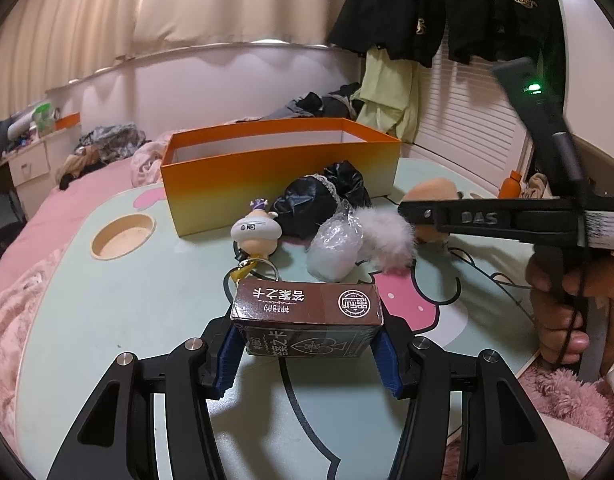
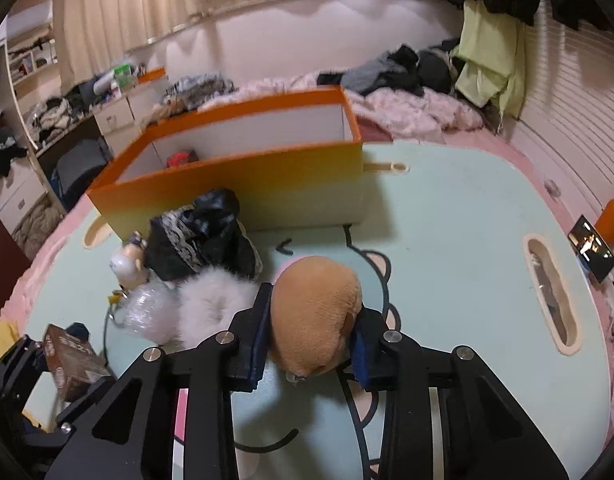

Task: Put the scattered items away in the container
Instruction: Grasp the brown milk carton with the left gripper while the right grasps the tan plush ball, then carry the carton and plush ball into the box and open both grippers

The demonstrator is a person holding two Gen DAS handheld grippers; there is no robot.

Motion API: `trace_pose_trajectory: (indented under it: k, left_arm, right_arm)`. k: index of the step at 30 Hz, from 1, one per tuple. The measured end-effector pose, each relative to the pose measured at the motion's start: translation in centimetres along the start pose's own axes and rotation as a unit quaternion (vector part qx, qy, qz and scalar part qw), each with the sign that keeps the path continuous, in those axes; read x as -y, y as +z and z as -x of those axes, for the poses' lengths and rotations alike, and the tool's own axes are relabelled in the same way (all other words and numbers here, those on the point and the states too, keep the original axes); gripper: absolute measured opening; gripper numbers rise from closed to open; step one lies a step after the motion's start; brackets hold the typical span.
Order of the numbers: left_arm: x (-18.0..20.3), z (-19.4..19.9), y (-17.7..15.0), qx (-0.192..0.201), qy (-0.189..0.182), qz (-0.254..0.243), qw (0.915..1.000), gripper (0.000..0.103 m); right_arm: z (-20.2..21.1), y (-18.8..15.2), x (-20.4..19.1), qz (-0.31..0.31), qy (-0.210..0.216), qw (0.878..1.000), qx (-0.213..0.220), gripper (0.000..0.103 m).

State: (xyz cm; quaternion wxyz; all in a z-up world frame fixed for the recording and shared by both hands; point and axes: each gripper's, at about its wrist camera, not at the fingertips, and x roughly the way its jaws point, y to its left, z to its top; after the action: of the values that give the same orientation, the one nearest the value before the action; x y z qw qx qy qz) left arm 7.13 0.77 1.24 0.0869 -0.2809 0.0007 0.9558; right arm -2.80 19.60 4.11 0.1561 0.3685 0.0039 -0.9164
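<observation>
So the left gripper (image 1: 307, 344) has its blue pads clamped on both ends of a brown card box (image 1: 307, 320), held just over the mint green table (image 1: 107, 300). The right gripper (image 2: 313, 332) has its jaws squeezed in on a tan plush toy (image 2: 315, 308), pads pressing into both sides of it. In the left wrist view, the orange container (image 1: 283, 184) sits at 12 o'clock from the box, open top. Between them there's a little pile: a small figure keychain (image 1: 256, 232) at about 11, a black crumpled bag (image 1: 319, 200) behind it, a clear plastic wrapped lump (image 1: 335, 248) and a white fluffy pompom (image 1: 387, 236) at 1 o'clock. In the right wrist view something red (image 2: 181, 159) already lies inside the container at its left end
</observation>
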Motion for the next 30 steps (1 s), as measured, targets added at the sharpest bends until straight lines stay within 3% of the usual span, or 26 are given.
trace_pose_trajectory:
  k: [4, 10, 24, 30]
  left_arm:
    - [0.0, -0.2, 0.0, -0.004, 0.001, 0.001, 1.0000, 0.055]
    - [-0.2, -0.6, 0.0, -0.013, 0.003, 0.008, 0.9999, 0.055]
    - [0.2, -0.5, 0.1, -0.017, 0.005, 0.005, 0.9998, 0.055]
    - [0.1, 0.1, 1.6, -0.009, 0.003, -0.002, 0.9999, 0.055]
  right_arm:
    - [1.4, -0.9, -0.8, 0.017, 0.012, 1.000, 0.020, 0.035]
    - [2.6, -3.1, -3.2, 0.075, 0.020, 0.997, 0.018, 0.035]
    - [2.4, -3.1, -3.1, 0.071, 0.015, 0.997, 0.017, 0.035]
    - [2.8, -2.4, -3.1, 0.080, 0.006, 0.996, 0.030, 0.035]
